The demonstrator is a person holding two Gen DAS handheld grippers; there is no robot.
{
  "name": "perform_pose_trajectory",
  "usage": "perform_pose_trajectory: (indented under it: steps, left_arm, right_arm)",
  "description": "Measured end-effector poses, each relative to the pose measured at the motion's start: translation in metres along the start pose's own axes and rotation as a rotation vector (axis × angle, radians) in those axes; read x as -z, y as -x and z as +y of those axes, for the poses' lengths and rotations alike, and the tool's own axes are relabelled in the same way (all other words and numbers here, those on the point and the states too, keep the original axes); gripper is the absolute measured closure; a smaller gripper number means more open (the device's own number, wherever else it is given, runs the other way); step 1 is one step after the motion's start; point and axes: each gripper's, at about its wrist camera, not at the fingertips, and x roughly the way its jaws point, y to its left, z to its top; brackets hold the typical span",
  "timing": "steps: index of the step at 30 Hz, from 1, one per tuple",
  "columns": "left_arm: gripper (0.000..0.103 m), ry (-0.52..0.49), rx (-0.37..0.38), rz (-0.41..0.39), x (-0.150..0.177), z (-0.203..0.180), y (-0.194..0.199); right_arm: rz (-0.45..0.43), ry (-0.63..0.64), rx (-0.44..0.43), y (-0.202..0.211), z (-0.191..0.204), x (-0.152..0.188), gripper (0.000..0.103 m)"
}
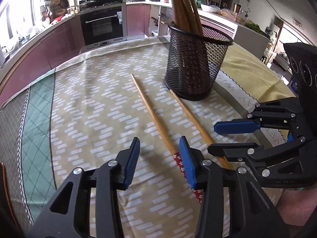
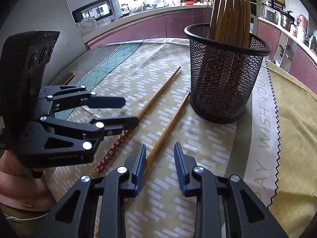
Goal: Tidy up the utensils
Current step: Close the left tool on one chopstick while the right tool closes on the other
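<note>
**Desk:** Chopsticks first — where are they, and how will they handle?

**Photographer:** Two loose chopsticks lie side by side on the patterned tablecloth (image 1: 99, 91). The left chopstick (image 1: 150, 111) has a red flowered handle end; the right chopstick (image 1: 190, 115) runs up to the foot of the black mesh holder (image 1: 196, 63), its tip touching or just short of it. I'd judge them light, stiff and smooth, so likely to roll or swivel in a pinch. The thick handle end looks the surest place to take hold.

**Desk:** And the tools?

**Photographer:** The left gripper (image 1: 159, 158) is partly open, holding nothing; the flowered end lies beside the inner face of one blue pad, and I cannot tell whether they touch. The right gripper (image 2: 160, 168) is also partly open and empty, with the plain chopstick passing close by one finger.

**Desk:** What stands in the way?

**Photographer:** The holder is already packed with upright chopsticks (image 2: 229, 13), leaving little room at the rim. The two grippers are crowded close together over the handle ends. A pink sleeve (image 2: 17, 184) shows at the edge, and kitchen counters (image 1: 35, 37) lie well apart behind.
</note>
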Motion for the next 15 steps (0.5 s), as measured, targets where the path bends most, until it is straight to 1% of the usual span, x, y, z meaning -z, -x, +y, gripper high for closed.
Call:
perform_pose_trajectory:
  steps: [1,3,6,8,10,15]
  left_arm:
    - [0.067,-0.004,0.003,0.006,0.0,-0.002,-0.002]
    - [0.069,-0.008,-0.001,0.007,-0.001,-0.003,-0.005]
    - [0.075,0.011,0.0,0.011,-0.003,-0.001,-0.006]
    - [0.086,0.029,0.0,0.012,-0.003,0.001,-0.006]
    - [0.091,0.048,-0.005,0.013,-0.002,0.004,-0.005]
    - [0.095,0.094,-0.005,0.01,0.005,0.009,-0.001]
  right_arm:
    - [0.0,0.0,0.0,0.0,0.0,0.0,0.076]
    - [0.0,0.001,-0.001,0.0,-0.001,0.0,0.077]
    - [-0.001,-0.001,-0.002,0.0,-0.002,0.0,0.078]
    - [-0.002,-0.001,-0.002,0.0,-0.002,0.0,0.078]
    - [-0.002,0.0,-0.003,0.001,-0.003,0.001,0.078]
    - [-0.005,0.0,-0.002,0.0,-0.003,0.0,0.077]
